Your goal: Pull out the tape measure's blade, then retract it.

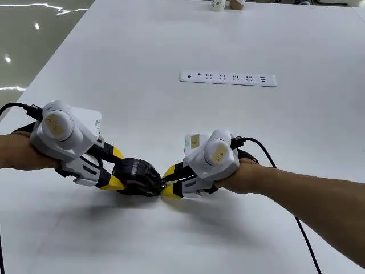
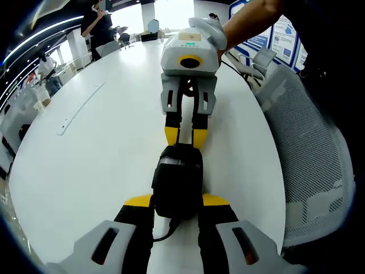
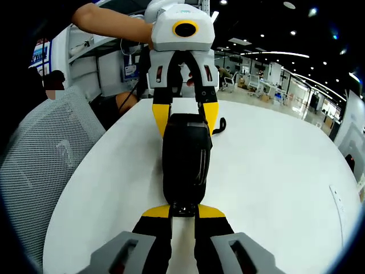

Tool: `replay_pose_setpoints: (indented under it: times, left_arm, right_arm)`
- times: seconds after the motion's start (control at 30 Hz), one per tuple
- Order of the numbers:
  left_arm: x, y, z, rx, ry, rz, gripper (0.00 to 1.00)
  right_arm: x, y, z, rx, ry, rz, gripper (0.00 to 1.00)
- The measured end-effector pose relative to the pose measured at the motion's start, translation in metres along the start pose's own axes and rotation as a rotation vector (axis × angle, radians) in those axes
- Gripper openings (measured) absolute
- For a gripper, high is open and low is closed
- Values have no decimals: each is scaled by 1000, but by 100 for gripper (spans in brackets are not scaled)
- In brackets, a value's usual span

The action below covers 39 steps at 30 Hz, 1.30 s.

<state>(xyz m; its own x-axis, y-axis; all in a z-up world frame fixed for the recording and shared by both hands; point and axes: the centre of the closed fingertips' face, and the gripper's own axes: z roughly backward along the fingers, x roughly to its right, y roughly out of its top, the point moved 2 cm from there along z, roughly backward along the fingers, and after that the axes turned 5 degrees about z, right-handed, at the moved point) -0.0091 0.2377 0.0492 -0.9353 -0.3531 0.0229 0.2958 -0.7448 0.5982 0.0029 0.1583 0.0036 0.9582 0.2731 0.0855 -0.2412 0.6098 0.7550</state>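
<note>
A black tape measure point(image 1: 137, 176) lies on the white table point(image 1: 171, 45) between the two grippers. My left gripper point(image 1: 116, 168) is shut on its body, the yellow fingertips point(image 2: 138, 201) pressing both sides of the case point(image 2: 178, 180). Facing it from the right, my right gripper point(image 1: 167, 181) is shut on the blade's end hook at the case's mouth. In the right gripper view the small hook point(image 3: 183, 209) sits pinched between my yellow tips, with the case point(image 3: 185, 154) just beyond. No length of blade shows outside the case.
A white power strip point(image 1: 228, 78) lies farther back on the table, and cups point(image 1: 218, 4) stand at the far edge. A black cable point(image 1: 296, 217) trails from the right gripper. A grey mesh chair point(image 2: 308, 142) stands beside the table.
</note>
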Motion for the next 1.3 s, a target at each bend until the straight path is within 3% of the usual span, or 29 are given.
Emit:
replay_pose_setpoints:
  times: [0.87,1.3]
  left_arm:
    - [0,-1,-1,-9,-5,7,22]
    - [1,-1,-1,-8,-7,12,22]
  right_arm:
    - [-2,-1,1,-35,2,55,8]
    - [-4,-10,12,-49,2,66,8]
